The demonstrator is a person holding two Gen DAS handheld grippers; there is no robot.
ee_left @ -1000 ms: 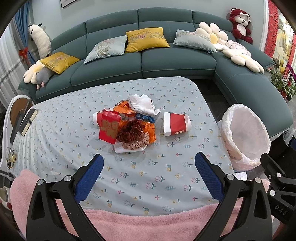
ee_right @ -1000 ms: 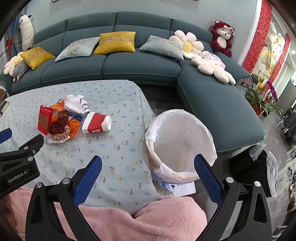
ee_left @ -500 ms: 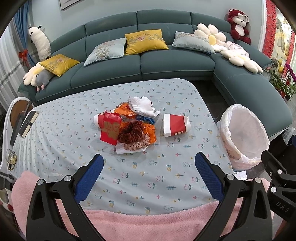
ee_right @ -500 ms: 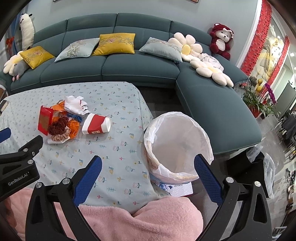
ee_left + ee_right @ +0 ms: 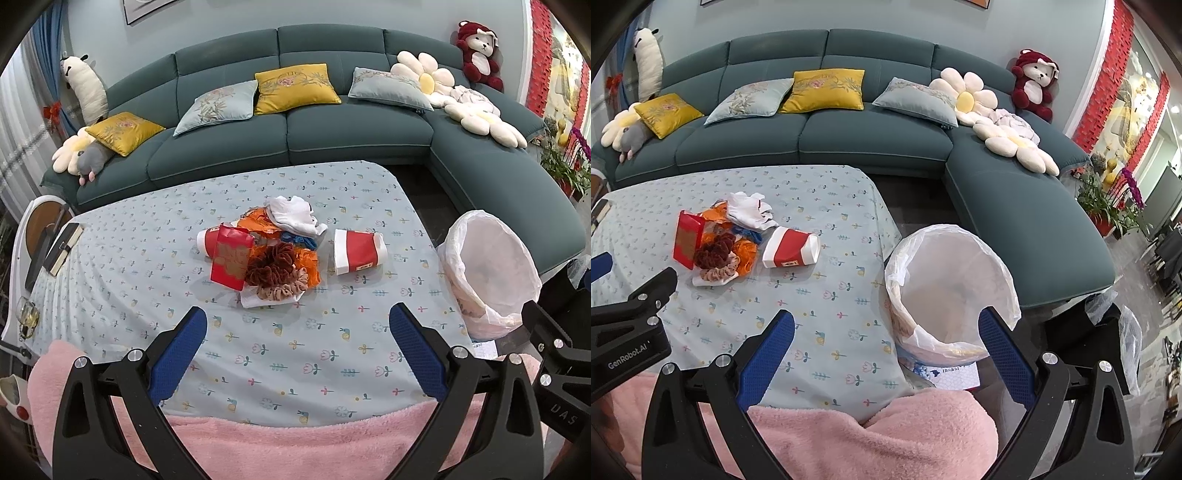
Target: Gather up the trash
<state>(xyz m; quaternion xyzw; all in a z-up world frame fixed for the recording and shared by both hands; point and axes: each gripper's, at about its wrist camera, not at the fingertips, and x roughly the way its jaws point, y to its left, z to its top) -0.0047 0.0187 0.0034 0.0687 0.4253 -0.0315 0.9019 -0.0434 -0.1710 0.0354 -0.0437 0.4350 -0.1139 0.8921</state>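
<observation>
Both tools, left [image 5: 297,345] and right [image 5: 886,345], are wide open and hold nothing. The trash pile [image 5: 269,254] lies on the table [image 5: 147,258] at 12 o'clock; the bin [image 5: 487,273] stands at 3 o'clock.

Left gripper [image 5: 297,345] jaws wide apart, empty; trash pile [image 5: 271,254] on table [image 5: 147,258]; bin [image 5: 489,273] right.

Bare tablecloth [image 5: 295,343] ahead, trash pile [image 5: 266,254] beyond

I get bright, even light, soft shadows, sharp focus; fisheye bends edges, black corners, far-right glare.
</observation>
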